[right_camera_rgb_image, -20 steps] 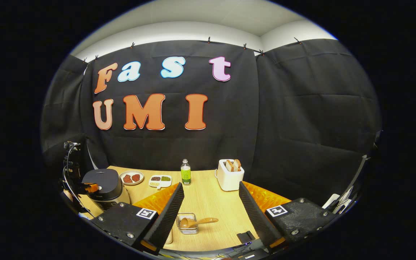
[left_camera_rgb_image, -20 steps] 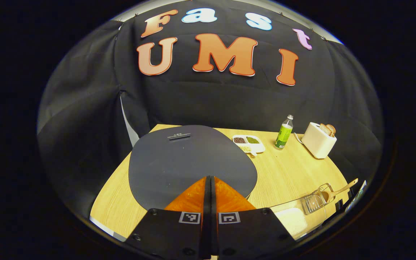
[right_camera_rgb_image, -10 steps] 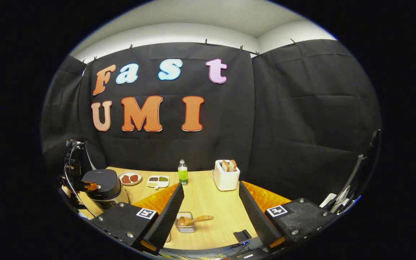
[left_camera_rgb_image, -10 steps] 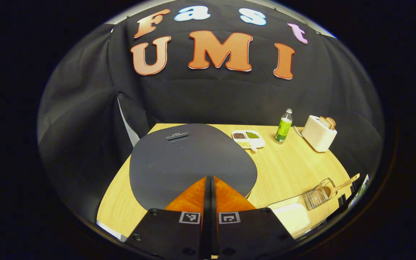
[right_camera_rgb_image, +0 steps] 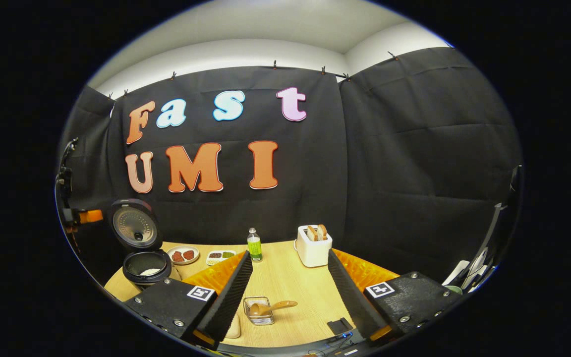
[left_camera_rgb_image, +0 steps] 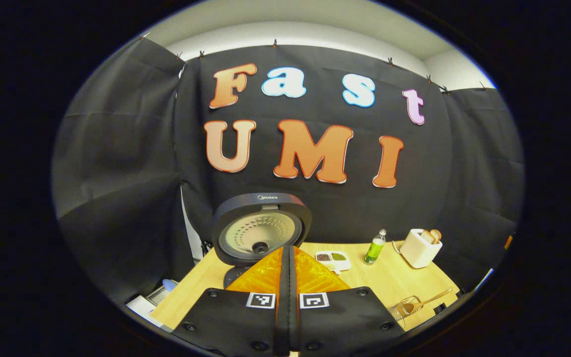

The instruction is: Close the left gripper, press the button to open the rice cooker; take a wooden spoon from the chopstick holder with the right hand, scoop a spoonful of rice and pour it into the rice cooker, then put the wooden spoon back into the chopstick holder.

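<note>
Now rice cooker [right_camera_rgb_image: 145, 267] lid [left_camera_rgb_image: 260, 228] up, previously shut

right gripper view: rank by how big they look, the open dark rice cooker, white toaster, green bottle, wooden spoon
1. Open dark rice cooker, largest.
2. White toaster.
3. Green bottle and wooden spoon look alike; the spoon is nearer, so unranked.

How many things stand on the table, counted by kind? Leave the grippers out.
Rice cooker: 1
Plate: 1
Divided dish: 1
Bottle: 1
Toaster: 1
Wire holder: 1
Wooden spoon: 1
Total: 7
</note>
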